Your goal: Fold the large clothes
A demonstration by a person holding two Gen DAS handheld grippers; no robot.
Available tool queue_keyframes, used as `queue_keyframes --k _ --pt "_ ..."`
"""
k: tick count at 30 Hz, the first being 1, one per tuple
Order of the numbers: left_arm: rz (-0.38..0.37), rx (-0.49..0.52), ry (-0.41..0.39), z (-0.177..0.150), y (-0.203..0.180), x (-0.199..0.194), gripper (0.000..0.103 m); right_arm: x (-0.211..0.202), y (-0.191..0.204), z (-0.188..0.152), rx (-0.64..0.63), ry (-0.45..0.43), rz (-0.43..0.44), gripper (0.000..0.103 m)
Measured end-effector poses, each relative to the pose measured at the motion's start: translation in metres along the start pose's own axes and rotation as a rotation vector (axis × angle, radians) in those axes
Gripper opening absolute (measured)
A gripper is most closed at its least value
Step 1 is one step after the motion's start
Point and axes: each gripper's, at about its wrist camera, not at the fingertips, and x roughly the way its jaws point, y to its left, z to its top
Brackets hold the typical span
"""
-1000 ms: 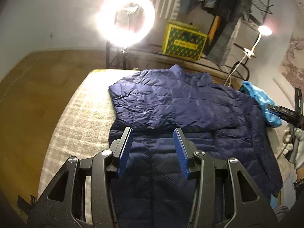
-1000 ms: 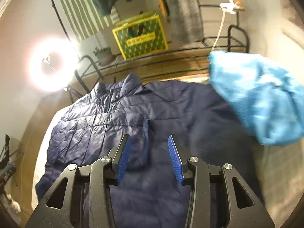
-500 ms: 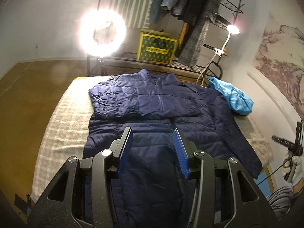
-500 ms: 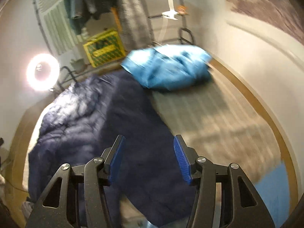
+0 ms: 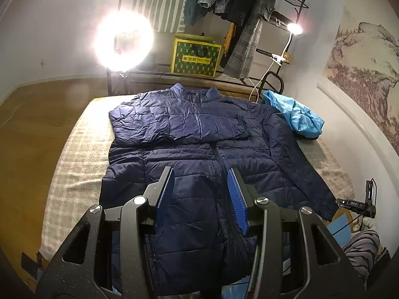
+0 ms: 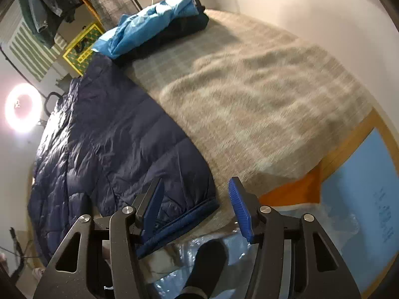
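At the bed's point(image 6: 261, 87) near edge, right gripper point(image 6: 197, 199), jaws spread, empty, apparently hovers just beside the jacket's point(image 5: 199, 149) unfolded sleeve cuff point(image 6: 189, 214); left gripper point(image 5: 200, 189) likewise open over the body.

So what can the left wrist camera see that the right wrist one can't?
Only the left view shows the navy jacket's collar, the sleeve folded across its chest and the wall painting.

Only the right view shows the cuff of the other sleeve by the open right claw, and the bare stretch of blanket.

Both show the navy jacket, the light blue garment, the ring light and the yellow box.
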Motion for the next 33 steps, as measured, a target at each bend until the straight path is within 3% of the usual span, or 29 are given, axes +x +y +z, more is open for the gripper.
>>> queue_keyframes --k 5,7,8,9,15,21,27,33 --pt "0.003 -0.019 0.014 0.006 -0.003 0.009 0.045 0.013 0.007 -0.006 -0.076 0.047 -0.033 0.051" --pt "0.003 -0.031 0.013 0.009 -0.004 0.010 0.045 0.016 0.010 -0.008 -0.097 0.056 -0.020 0.030" --pt "0.001 -0.034 0.012 0.010 -0.004 0.010 0.045 0.016 0.011 -0.008 -0.106 0.056 -0.020 0.014" --pt "0.001 -0.038 0.010 0.013 -0.005 0.011 0.045 0.016 0.014 -0.006 -0.113 0.058 -0.007 0.008" --pt "0.001 -0.042 -0.012 0.029 -0.009 0.014 0.045 -0.015 0.036 0.019 -0.140 -0.041 0.046 0.006" --pt "-0.006 -0.066 -0.030 0.042 -0.010 0.024 0.045 -0.065 0.087 0.059 -0.228 -0.165 0.093 0.006" --pt "-0.011 -0.082 -0.030 0.047 0.004 0.040 0.045 -0.093 0.175 0.097 -0.314 -0.247 0.174 0.006" --pt "0.019 -0.107 -0.073 0.059 0.040 0.039 0.045 -0.087 0.291 0.135 -0.411 -0.281 0.204 0.006"
